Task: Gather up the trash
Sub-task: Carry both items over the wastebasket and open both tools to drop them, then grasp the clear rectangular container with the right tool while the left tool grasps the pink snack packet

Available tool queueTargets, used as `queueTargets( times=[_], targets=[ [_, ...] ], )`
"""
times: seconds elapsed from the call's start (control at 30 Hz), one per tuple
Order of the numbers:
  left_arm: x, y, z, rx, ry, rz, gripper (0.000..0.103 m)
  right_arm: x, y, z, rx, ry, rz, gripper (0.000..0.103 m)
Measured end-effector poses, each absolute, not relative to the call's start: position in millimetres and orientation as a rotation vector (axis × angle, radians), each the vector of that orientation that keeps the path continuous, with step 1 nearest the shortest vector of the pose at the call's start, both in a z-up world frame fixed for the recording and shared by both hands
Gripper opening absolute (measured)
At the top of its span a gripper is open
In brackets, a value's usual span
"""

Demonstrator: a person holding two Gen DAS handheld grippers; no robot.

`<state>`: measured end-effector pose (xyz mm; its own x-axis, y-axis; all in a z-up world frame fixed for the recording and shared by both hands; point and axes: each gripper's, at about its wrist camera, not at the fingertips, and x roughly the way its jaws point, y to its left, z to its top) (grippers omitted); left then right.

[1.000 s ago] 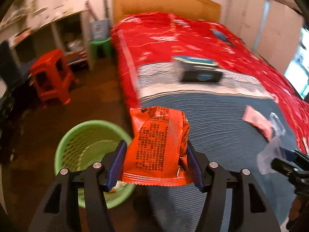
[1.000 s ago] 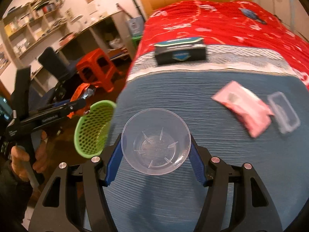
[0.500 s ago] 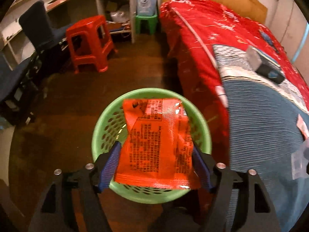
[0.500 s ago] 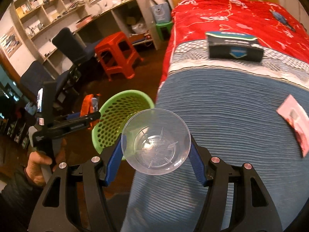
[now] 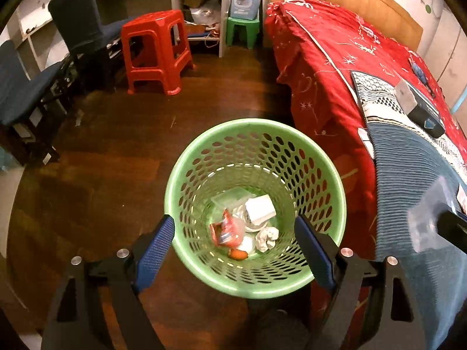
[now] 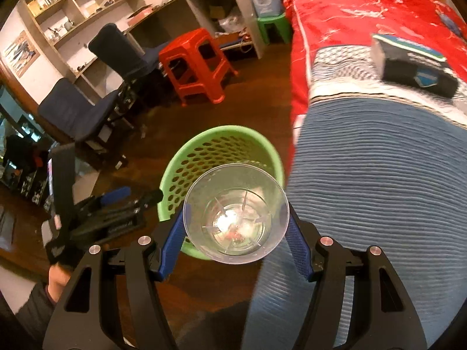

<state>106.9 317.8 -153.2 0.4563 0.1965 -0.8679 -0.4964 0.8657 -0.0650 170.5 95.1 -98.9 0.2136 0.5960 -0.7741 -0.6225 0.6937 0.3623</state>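
The left gripper (image 5: 235, 234) hangs with jaws spread and empty over the green mesh wastebasket (image 5: 316, 151) holding wrappers and crumpled paper (image 5: 267, 237), while the right gripper (image 6: 238, 233) clamps a clear plastic cup (image 6: 236, 224) beside the bed (image 6: 379, 160).

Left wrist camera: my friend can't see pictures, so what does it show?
The open left gripper hangs over a green basket on a brown floor, holding nothing. Wrappers and crumpled paper lie inside. A red stool stands behind, and a bed is to the right.
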Motion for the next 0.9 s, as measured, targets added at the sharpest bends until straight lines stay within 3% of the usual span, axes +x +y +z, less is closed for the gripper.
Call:
queueTargets(
  times=[0.3,0.43,0.9],
  targets=[
    [79.8,330.0,-156.3,-0.384,1.003,0.465,0.081,172.2,137.1,-105.9,-0.023,1.095,0.878,0.065],
    [74.1,331.9,-156.5,-0.393,1.004,0.468,0.081,168.4,147.6,-104.2,-0.009,1.085,0.907,0.078],
    [85.5,294.5,-134.2,-0.362,0.968,0.402,0.081,158.4,79.0,-68.5,-0.017,0.993,0.86,0.079]
  ],
)
